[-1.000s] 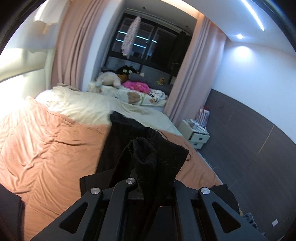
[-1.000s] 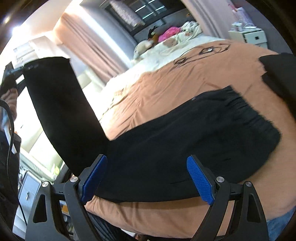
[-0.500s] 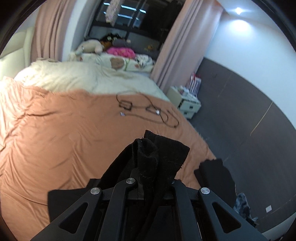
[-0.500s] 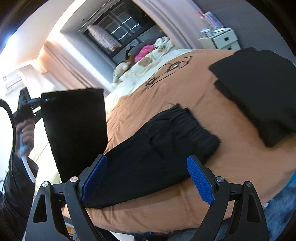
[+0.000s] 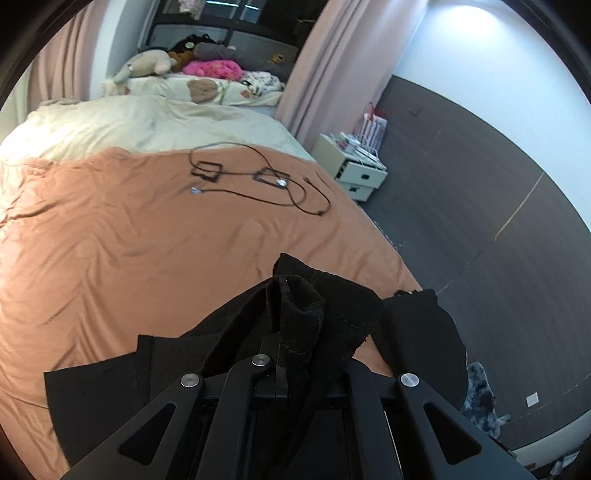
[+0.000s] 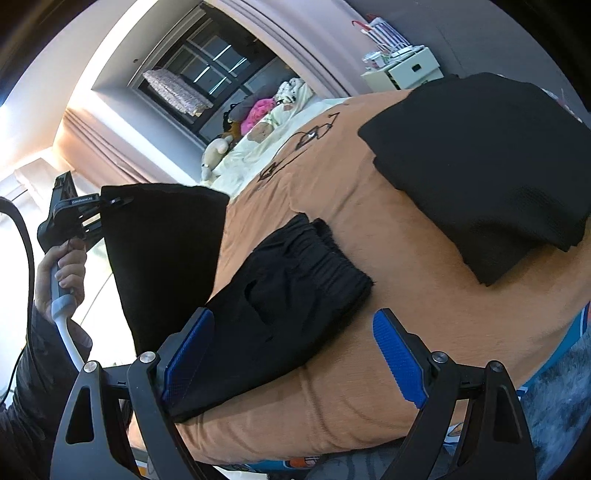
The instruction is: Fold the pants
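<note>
Small white lettering on the black handheld left gripper (image 6: 75, 210) body, too small and blurred to read, no other legible text, label, brand, number or sign

Bedroom ahead of the gripper — a bed (image 5: 147, 229) under an orange cover fills the near ground, cream bedding (image 5: 140, 125) beyond it. Farther off, soft toys (image 5: 147, 66) and a pink cushion (image 5: 212, 67) sit below a dark window (image 5: 229, 22). Pink curtains (image 5: 332, 62) hang ahead and right. Off to the right — a white nightstand (image 5: 351, 166) on grey floor (image 5: 480, 229), white wall (image 5: 498, 66), a bright spot of light on it.
</note>
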Demonstrator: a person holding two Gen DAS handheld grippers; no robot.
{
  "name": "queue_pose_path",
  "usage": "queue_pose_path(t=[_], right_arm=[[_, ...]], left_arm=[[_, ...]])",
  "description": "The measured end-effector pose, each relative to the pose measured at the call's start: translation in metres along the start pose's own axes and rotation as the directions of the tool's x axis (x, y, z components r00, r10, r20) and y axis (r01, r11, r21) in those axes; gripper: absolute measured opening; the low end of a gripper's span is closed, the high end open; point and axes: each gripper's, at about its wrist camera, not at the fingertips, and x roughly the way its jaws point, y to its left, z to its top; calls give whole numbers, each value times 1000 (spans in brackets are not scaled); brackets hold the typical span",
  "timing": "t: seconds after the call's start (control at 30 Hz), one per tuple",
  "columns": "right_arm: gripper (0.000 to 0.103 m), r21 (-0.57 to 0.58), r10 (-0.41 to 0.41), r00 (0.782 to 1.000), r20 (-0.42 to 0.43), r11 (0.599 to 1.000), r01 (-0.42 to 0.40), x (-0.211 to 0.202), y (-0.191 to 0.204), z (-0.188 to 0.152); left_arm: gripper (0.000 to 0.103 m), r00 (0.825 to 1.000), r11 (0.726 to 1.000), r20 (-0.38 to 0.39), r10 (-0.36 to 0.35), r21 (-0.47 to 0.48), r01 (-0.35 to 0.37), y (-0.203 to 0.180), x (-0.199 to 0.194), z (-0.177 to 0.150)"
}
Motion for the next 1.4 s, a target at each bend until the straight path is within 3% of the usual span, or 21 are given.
queue_pose_path(t=[0.23,0.5,0.8,0.9,0.93,0.97,1.0,1.03,1.1,1.4], right_arm=[[88,20,-22,1000,1,1000,22,-12,-13,9],[88,32,-30,1000,-3,999,30,-32,-26,25],[88,46,4,1000,-13,999,-3,-34,-28,37],[88,44,18,1000,-19,999,-18,-35,-29,41],[88,42,27,999,-24,999,-26,-35,-28,45],[88,41,32,999,-25,999,-31,-33,-28,44],[88,43,43,999,-27,998,-42,-30,-28,47],[88,44,56,998,-32,998,-55,-27,-27,51],[88,43,64,997,-37,997,-62,-21,-26,55],[88,21,87,991,-99,996,-85,18,-30,75]], left_arm=[[4,995,999,-85,-43,6,43,-33,51,-30],[4,981,991,-154,-114,46,123,-63,63,-81],[7,941,983,-305,-145,60,171,-78,86,-143],[18,930,980,-322,-178,30,198,-68,81,-149],[30,927,978,-323,-191,18,208,-64,77,-150],[51,924,976,-323,-205,2,217,-59,72,-151],[62,924,974,-315,-219,-13,226,-54,68,-150],[81,930,974,-295,-221,-23,224,-48,60,-150],[86,947,977,-244,-210,-27,210,-37,46,-150],[85,973,989,-192,-125,-105,107,39,7,-160]])
